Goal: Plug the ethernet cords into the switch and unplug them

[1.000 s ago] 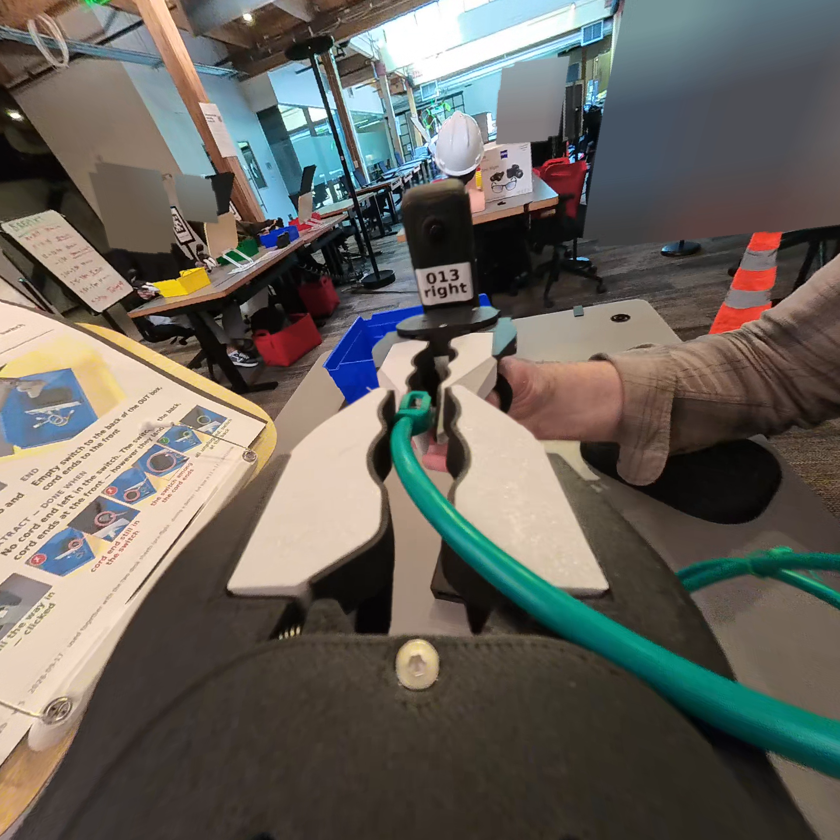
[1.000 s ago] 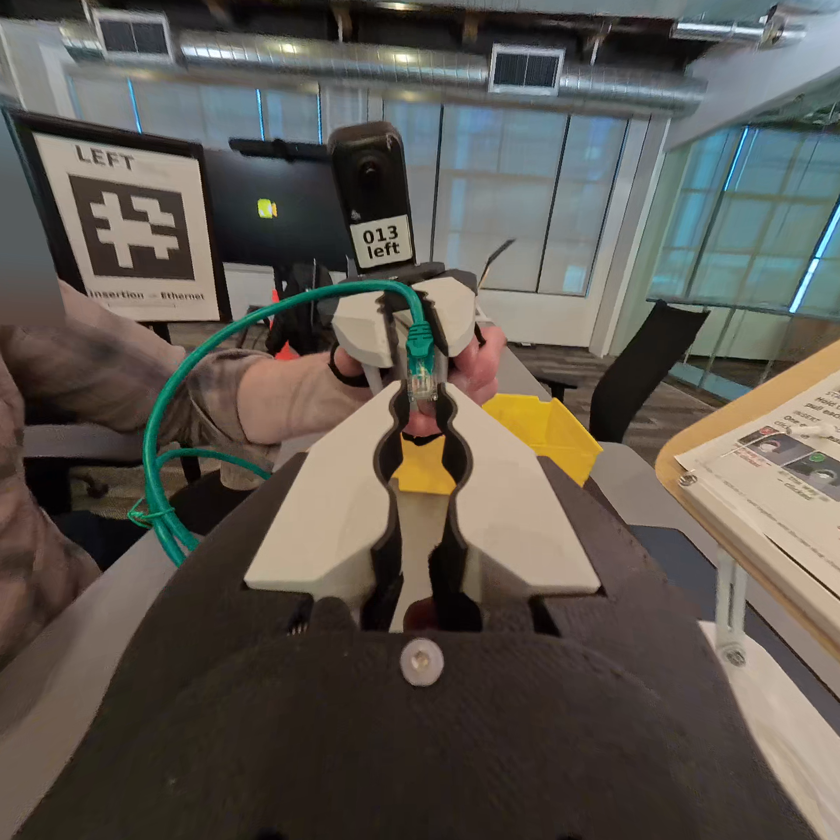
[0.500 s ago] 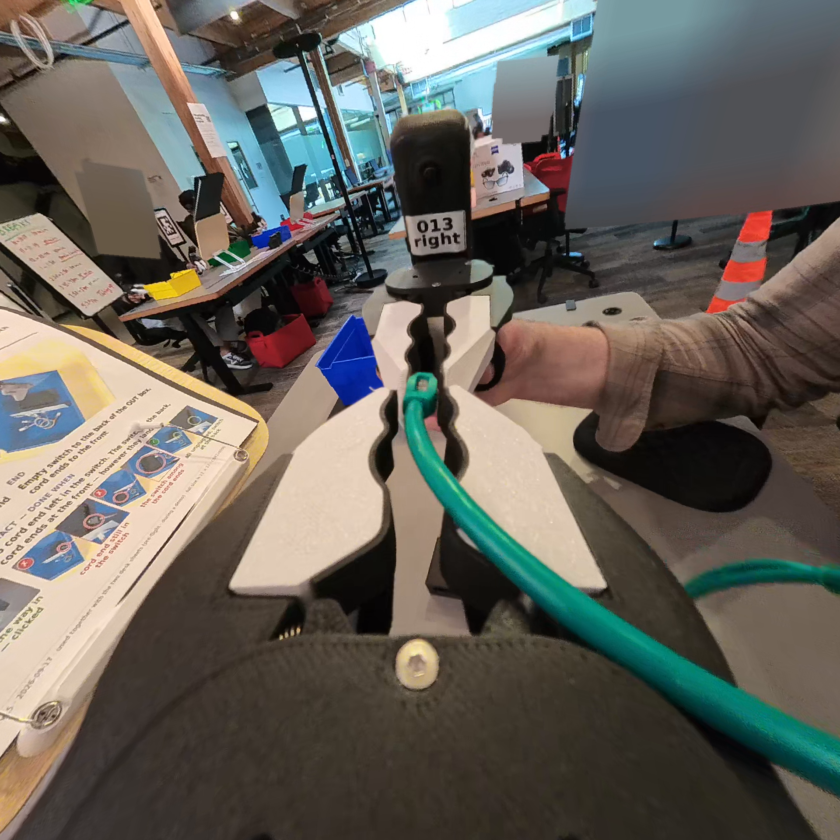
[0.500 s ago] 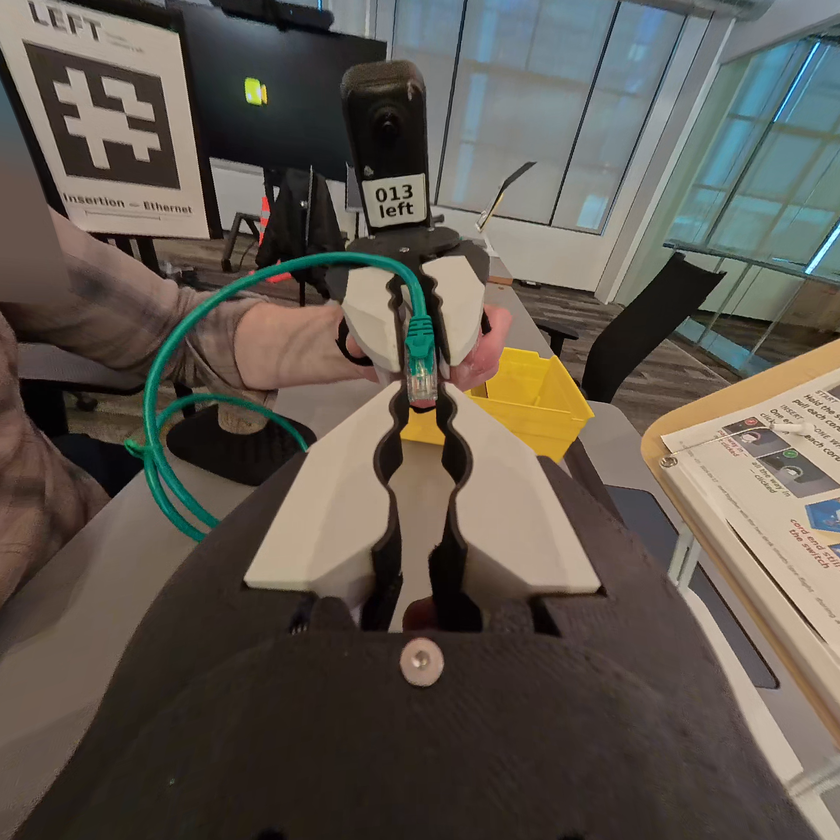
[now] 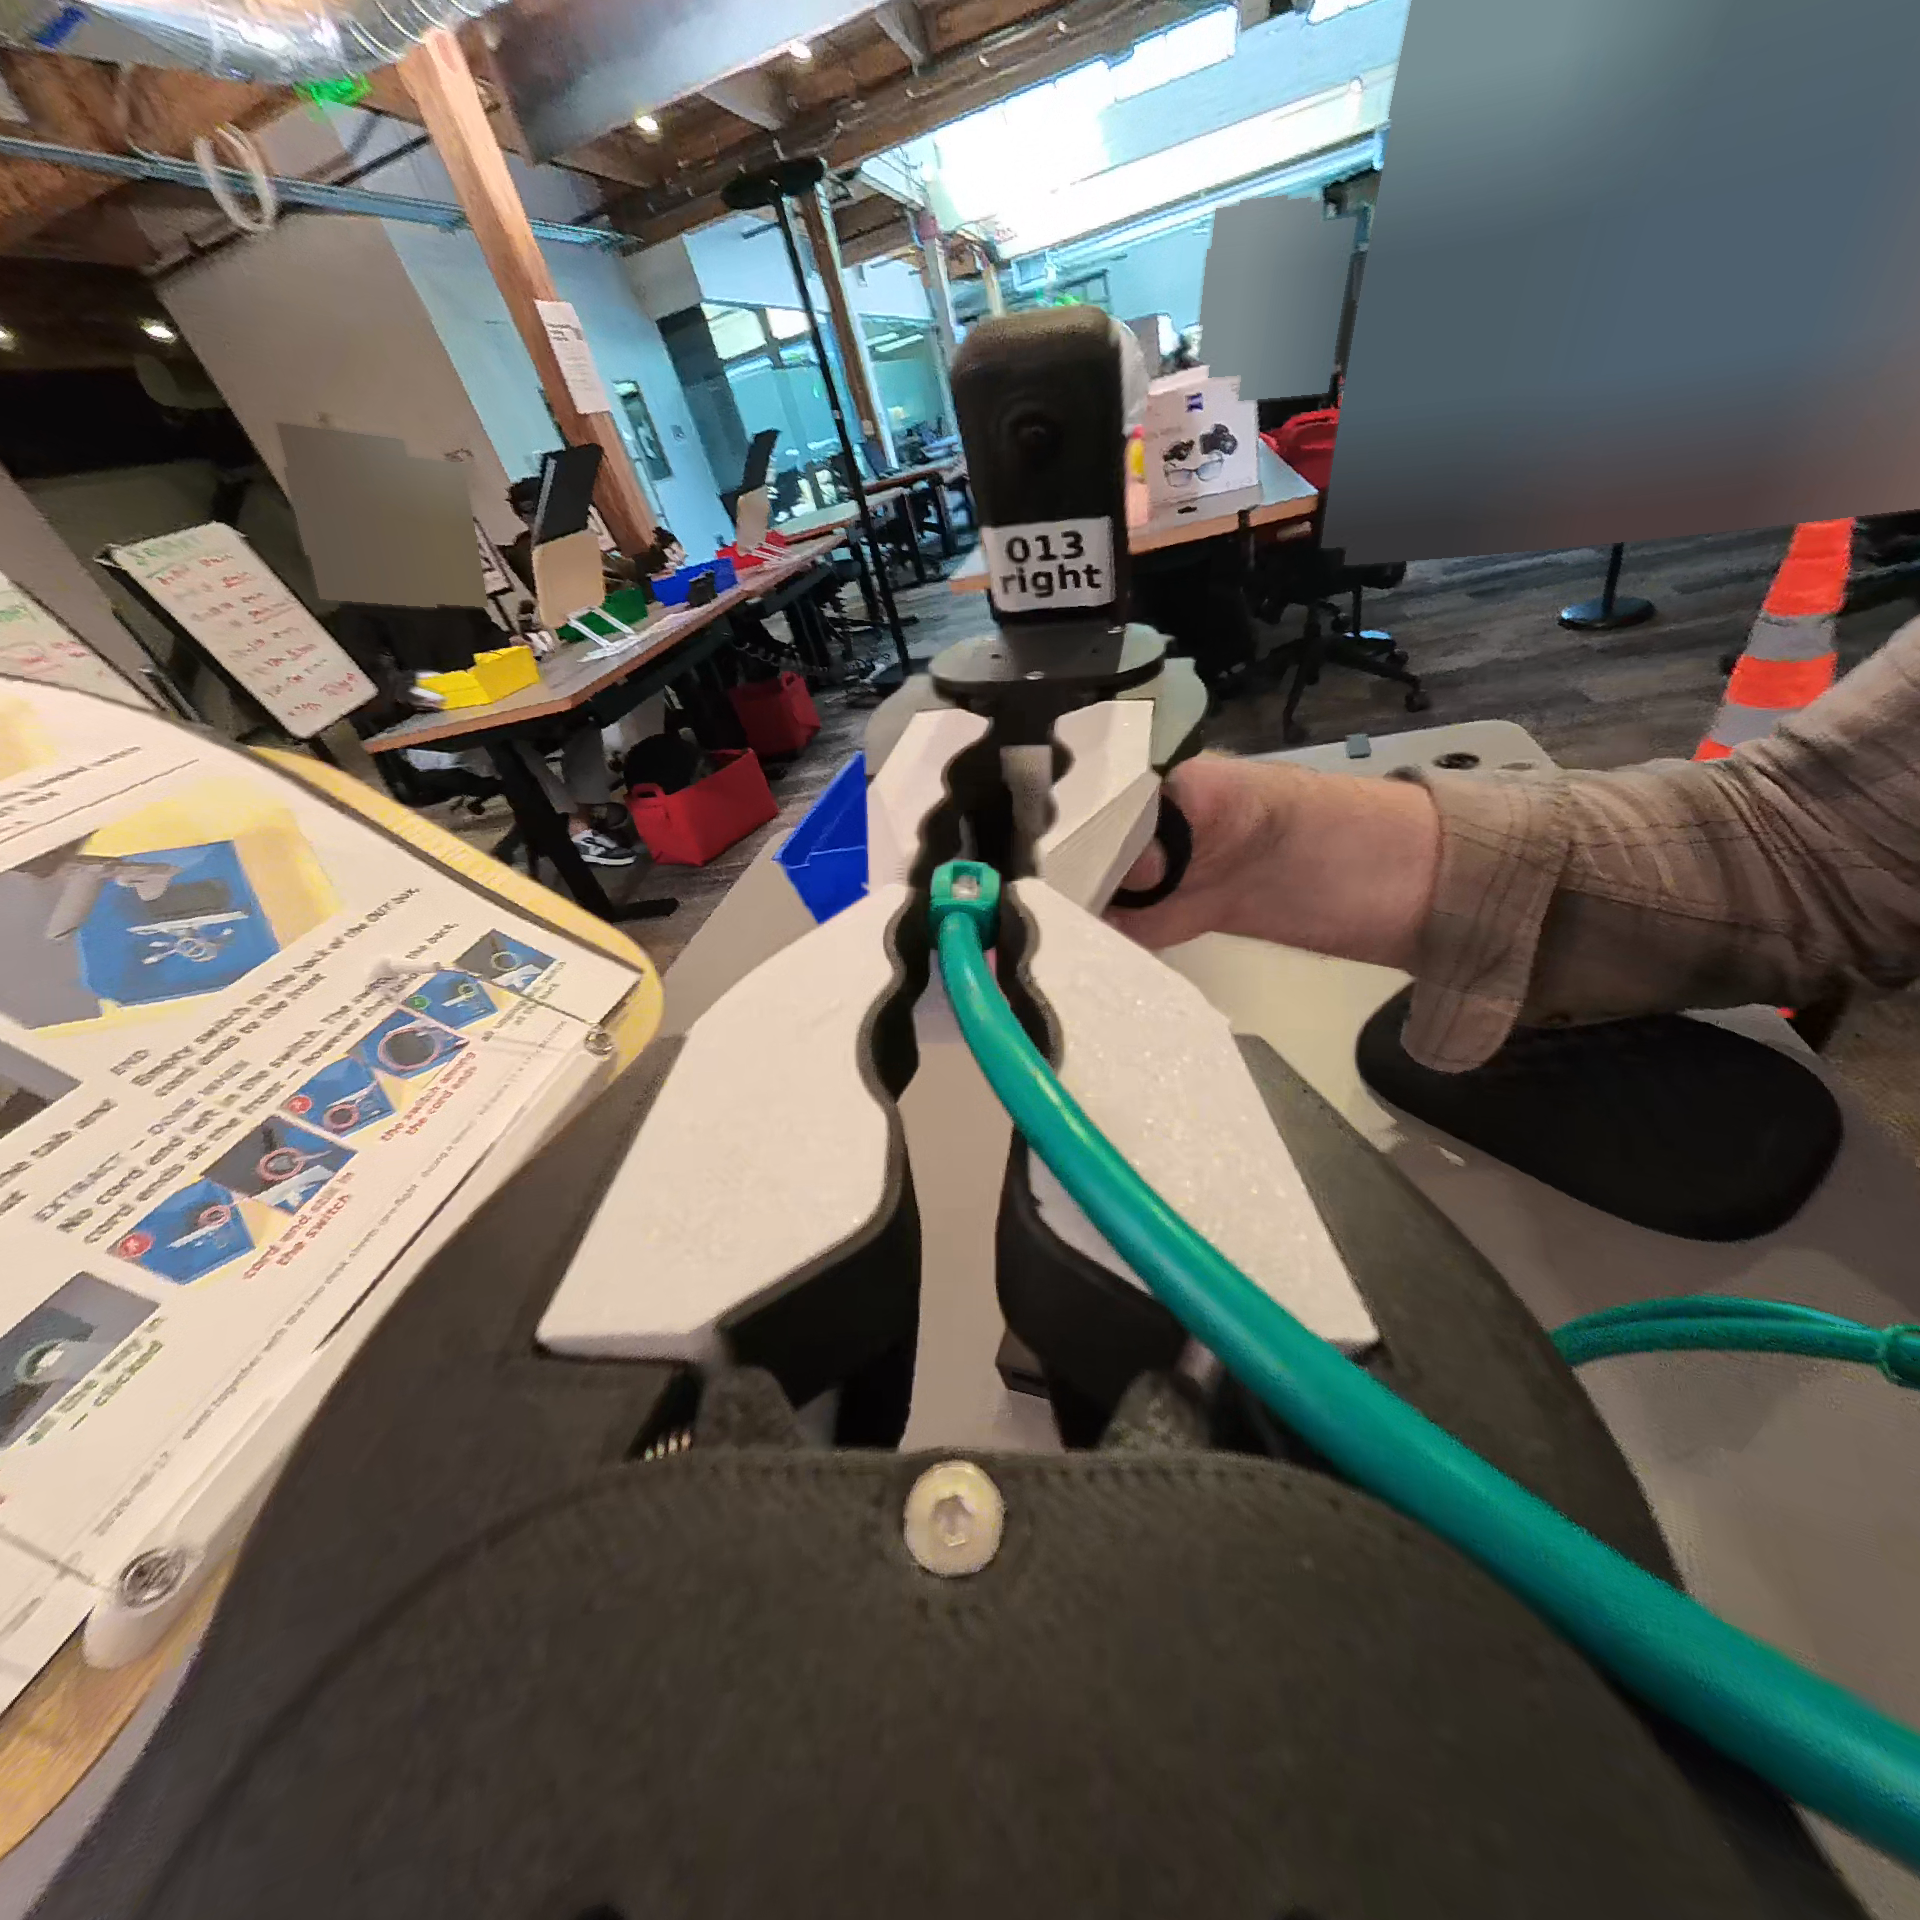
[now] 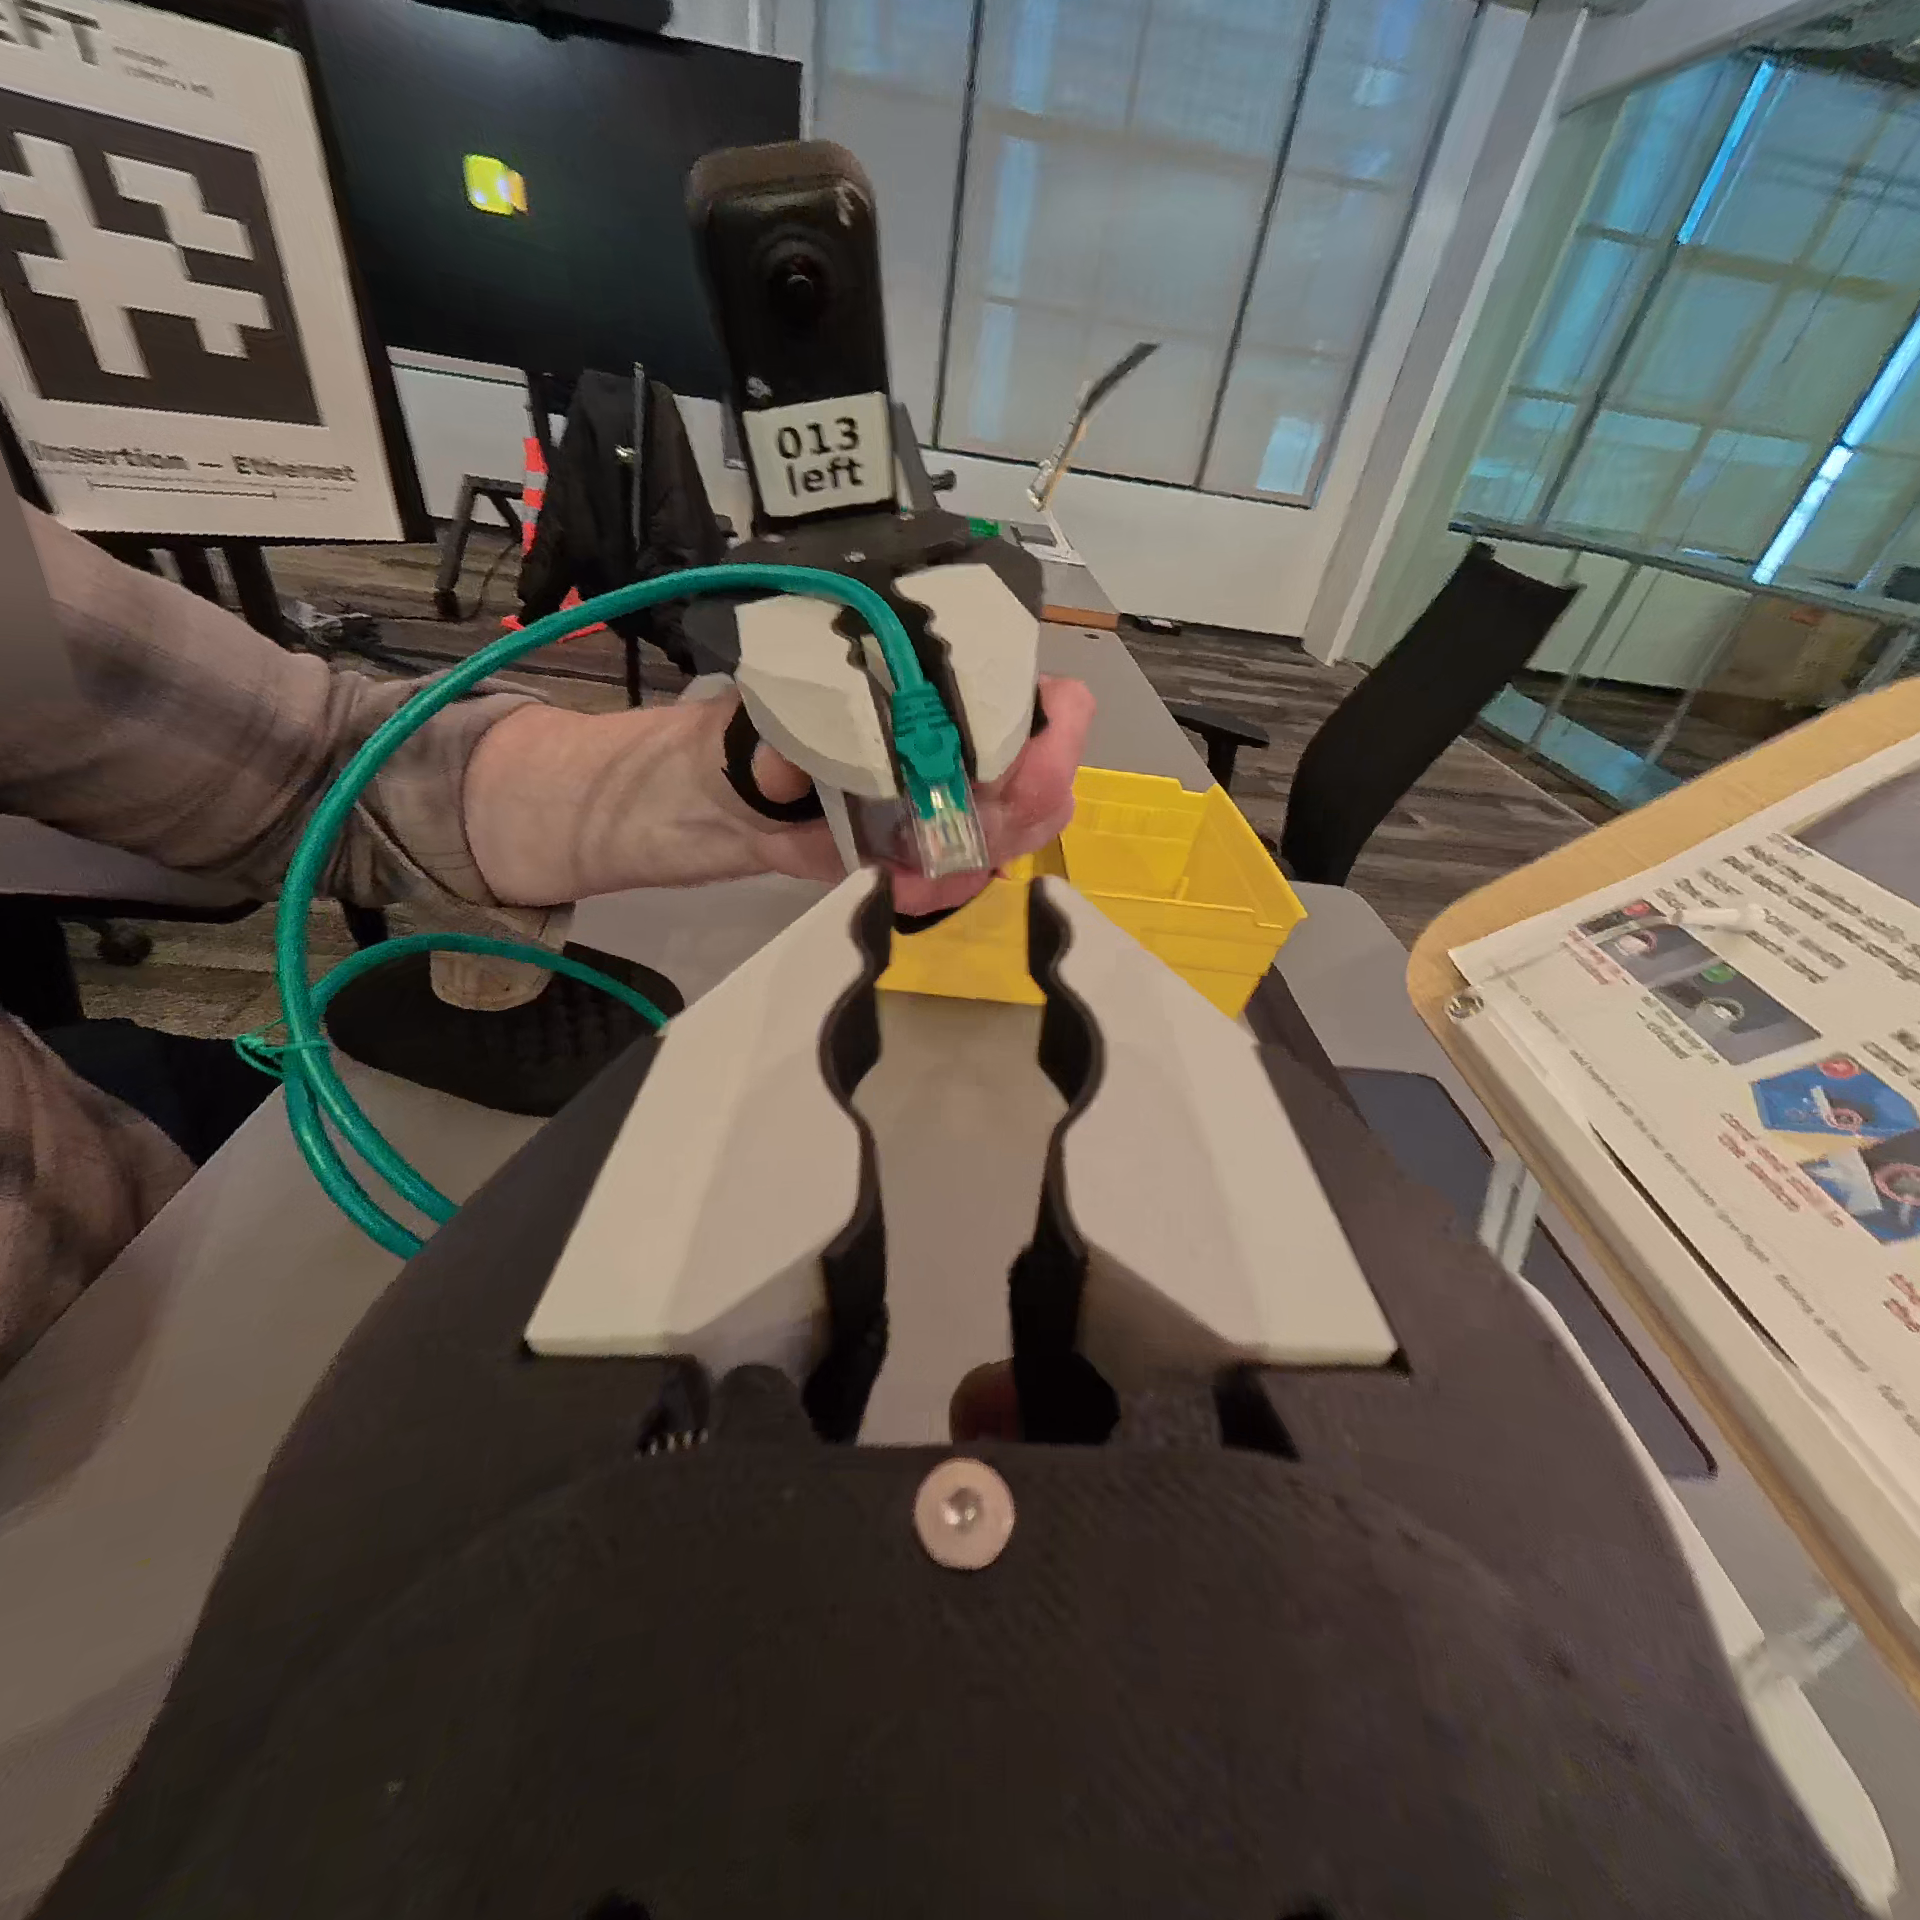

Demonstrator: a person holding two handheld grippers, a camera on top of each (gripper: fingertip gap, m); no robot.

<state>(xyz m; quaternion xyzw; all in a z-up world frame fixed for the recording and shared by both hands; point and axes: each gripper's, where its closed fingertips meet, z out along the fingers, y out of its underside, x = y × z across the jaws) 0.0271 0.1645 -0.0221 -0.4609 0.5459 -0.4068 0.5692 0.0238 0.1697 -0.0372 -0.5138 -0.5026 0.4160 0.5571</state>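
Observation:
My left gripper (image 5: 961,914) is shut on a green ethernet cord (image 5: 1195,1226) just behind its plug end. In the right wrist view the left gripper (image 6: 920,769) faces me, with the clear plug (image 6: 948,826) sticking out of its fingers. The cord loops left and down to a tied bundle (image 6: 301,1049). My right gripper (image 6: 956,894) is open and empty, its tips just below and either side of the plug, not touching it. It also shows in the left wrist view (image 5: 1023,821), facing the left gripper. No switch is in view.
A yellow bin (image 6: 1174,883) stands on the grey table (image 6: 644,925) behind the grippers. A blue bin (image 5: 831,852) sits behind the right gripper. An instruction sheet on a wooden board (image 5: 260,1039) lies alongside. A black pad (image 5: 1610,1122) lies under the right forearm.
My right gripper's fingers have spread apart from around the plug. The left gripper still holds the cord, and both grippers have tilted a little.

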